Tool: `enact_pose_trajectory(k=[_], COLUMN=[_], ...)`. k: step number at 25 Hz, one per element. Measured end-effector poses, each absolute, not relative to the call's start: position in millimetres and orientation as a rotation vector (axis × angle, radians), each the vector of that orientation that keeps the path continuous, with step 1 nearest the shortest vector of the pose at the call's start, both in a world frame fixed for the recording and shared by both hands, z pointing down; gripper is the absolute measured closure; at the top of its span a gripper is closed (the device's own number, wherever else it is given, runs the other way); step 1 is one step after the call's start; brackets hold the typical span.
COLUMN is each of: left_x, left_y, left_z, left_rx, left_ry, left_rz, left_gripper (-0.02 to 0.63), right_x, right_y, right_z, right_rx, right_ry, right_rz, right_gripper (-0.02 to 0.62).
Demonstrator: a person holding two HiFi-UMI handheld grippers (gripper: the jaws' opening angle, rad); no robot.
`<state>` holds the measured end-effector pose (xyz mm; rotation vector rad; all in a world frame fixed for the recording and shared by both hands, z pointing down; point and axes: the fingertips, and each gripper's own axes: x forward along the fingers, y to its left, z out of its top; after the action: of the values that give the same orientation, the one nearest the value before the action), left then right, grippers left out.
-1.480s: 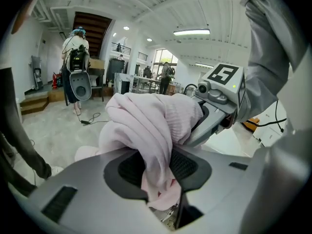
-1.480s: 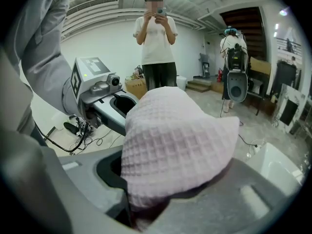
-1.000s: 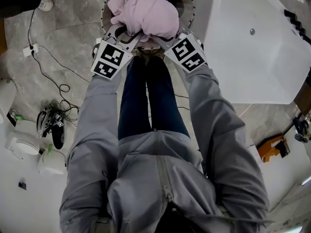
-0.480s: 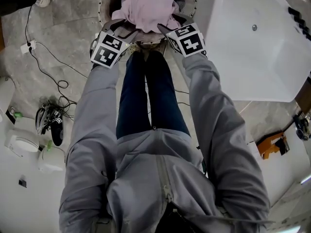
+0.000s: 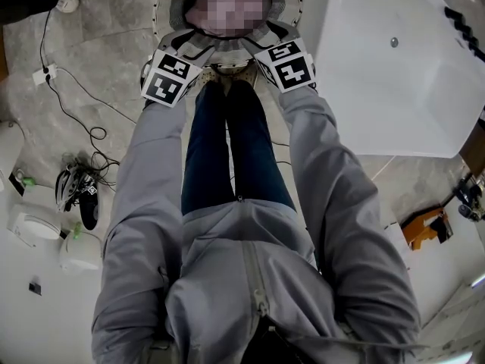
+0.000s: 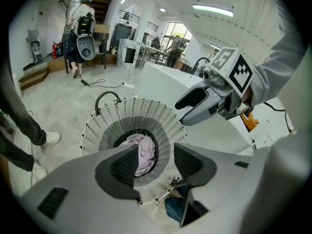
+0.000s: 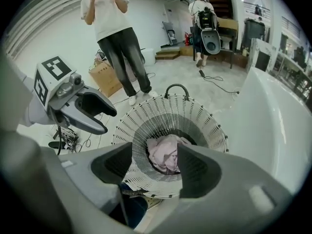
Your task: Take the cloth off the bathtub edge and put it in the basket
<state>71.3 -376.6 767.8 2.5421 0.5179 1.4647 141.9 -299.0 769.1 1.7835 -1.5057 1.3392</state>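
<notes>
The pink cloth (image 6: pixel 142 152) lies crumpled at the bottom of the white wire basket (image 5: pixel 161 10), also seen in the right gripper view as the cloth (image 7: pixel 165 152). In the head view a mosaic patch covers the basket's inside. My left gripper (image 6: pixel 156 162) hovers over the basket's near rim, open, with nothing between its pads. My right gripper (image 7: pixel 155 167) hangs beside it over the same rim, its jaws still opening and empty. The white bathtub (image 5: pixel 394 89) stands just right of the basket, and no cloth shows on its edge.
A person (image 7: pixel 114 33) stands on the floor beyond the basket, next to a cardboard box (image 7: pixel 105 79). Cables (image 5: pixel 76 105) and shoes (image 5: pixel 79 196) lie on the floor to my left. The basket has a dark handle (image 7: pixel 176 87) at its far side.
The cloth, held bunched above the basket between both grippers a second ago, has dropped inside. Both grippers have let go and their jaws stand wider.
</notes>
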Motion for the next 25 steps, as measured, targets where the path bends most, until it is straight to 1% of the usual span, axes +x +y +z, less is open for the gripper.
enact_pose_trajectory(k=[3, 4, 5, 6, 9, 12, 15, 25], left_x=[75.8, 78.1, 81.5, 85.6, 94.0, 98.4, 103.3, 105.7], left_y=[-366.0, -363.2, -362.3, -362.4, -362.5, -367.7, -369.3, -365.4], left_z=[749.6, 741.7, 733.6, 725.9, 704.5, 682.0, 648.1, 518.5], left_rx=[2.550, 2.563, 2.580, 2.592, 2.598, 2.616, 2.623, 2.785], left_ry=[0.513, 0.517, 0.519, 0.522, 0.538, 0.506, 0.447, 0.365], left_rz=[1.434, 1.422, 1.407, 1.388, 1.333, 1.264, 1.155, 0.926], left_gripper=[0.388, 0.431, 0.505, 0.542, 0.578, 0.595, 0.600, 0.601], right_x=[142.8, 143.8, 145.3, 147.0, 147.7, 146.5, 147.5, 154.3], right_y=[-294.4, -293.2, -293.8, -296.0, -305.2, -313.1, -312.1, -297.9], right_z=[750.8, 743.5, 736.4, 729.4, 706.9, 679.2, 640.7, 500.6], right_rx=[1.820, 1.837, 1.856, 1.874, 1.907, 1.956, 2.031, 2.254], right_ry=[-1.502, -1.501, -1.503, -1.510, -1.535, -1.536, -1.519, -1.485], right_rz=[1.325, 1.317, 1.304, 1.286, 1.222, 1.139, 1.073, 0.852], right_gripper=[0.328, 0.334, 0.351, 0.380, 0.453, 0.547, 0.591, 0.591])
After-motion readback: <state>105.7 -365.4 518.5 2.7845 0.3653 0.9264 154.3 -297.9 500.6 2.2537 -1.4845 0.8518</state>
